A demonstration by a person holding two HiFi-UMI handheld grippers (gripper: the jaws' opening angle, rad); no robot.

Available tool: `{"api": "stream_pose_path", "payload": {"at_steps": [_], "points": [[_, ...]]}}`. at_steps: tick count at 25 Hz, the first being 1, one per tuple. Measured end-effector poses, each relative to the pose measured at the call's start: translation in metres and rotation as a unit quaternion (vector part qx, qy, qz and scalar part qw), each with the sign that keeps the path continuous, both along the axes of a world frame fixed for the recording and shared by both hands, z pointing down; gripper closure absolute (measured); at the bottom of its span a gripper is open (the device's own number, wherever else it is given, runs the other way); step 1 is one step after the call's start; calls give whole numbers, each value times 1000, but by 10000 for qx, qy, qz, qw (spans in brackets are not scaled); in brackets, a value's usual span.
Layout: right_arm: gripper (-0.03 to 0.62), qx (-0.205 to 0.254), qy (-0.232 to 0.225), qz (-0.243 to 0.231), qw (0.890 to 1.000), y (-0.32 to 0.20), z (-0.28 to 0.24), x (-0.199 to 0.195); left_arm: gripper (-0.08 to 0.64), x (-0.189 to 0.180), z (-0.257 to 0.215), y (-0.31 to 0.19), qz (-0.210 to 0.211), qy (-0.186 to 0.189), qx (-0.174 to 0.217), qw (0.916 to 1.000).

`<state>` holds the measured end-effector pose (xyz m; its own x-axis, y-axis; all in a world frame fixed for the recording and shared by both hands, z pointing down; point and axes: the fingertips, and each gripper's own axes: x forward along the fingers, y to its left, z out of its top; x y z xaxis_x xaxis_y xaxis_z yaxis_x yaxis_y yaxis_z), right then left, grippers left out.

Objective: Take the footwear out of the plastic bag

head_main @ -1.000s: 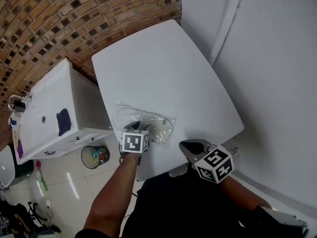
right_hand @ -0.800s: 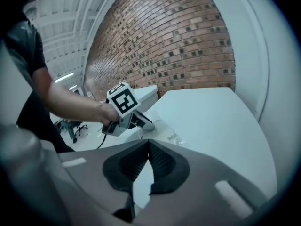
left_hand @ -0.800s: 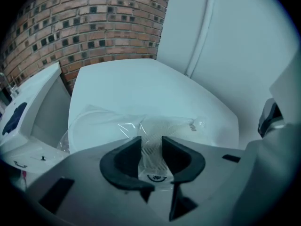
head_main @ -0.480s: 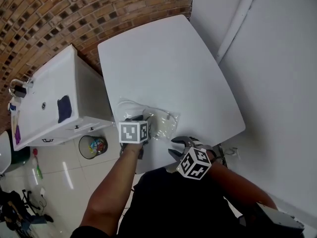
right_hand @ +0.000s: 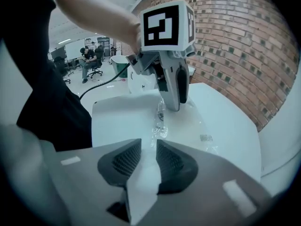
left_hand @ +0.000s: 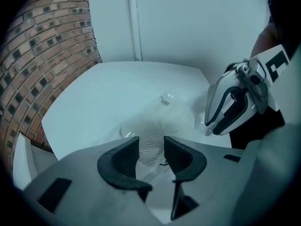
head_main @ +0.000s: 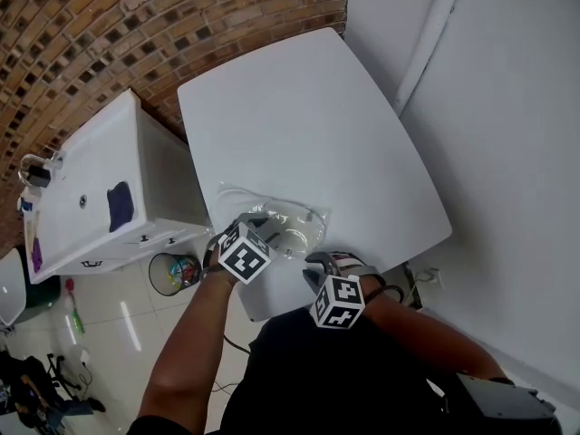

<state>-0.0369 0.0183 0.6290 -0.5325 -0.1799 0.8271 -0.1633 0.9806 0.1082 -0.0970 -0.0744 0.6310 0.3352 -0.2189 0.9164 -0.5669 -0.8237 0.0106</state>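
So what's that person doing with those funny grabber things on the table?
A person is working at a white table with a two-jaw gripper in each hand. A clear plastic bag with white textured footwear inside lies near the table's front edge. The left gripper is over the bag. Its jaws have just been opening, and the bagged footwear shows in the gap, unpinched. The right gripper is by the bag's edge. Its jaws have just been closing a little, over bare table. The footwear isn't out yet.
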Motion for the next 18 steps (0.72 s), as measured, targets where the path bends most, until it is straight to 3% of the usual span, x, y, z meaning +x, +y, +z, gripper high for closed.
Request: {"api": "stream_pose_path", "payload": {"at_steps": [10, 18], "points": [[589, 2, 177, 349, 9992, -11, 8, 7, 400, -1, 4, 2, -765, 368, -240, 9961], [591, -116, -126, 875, 9960, -24, -4, 25, 403, -4, 6, 9, -1032, 285, -200, 9941]]}}
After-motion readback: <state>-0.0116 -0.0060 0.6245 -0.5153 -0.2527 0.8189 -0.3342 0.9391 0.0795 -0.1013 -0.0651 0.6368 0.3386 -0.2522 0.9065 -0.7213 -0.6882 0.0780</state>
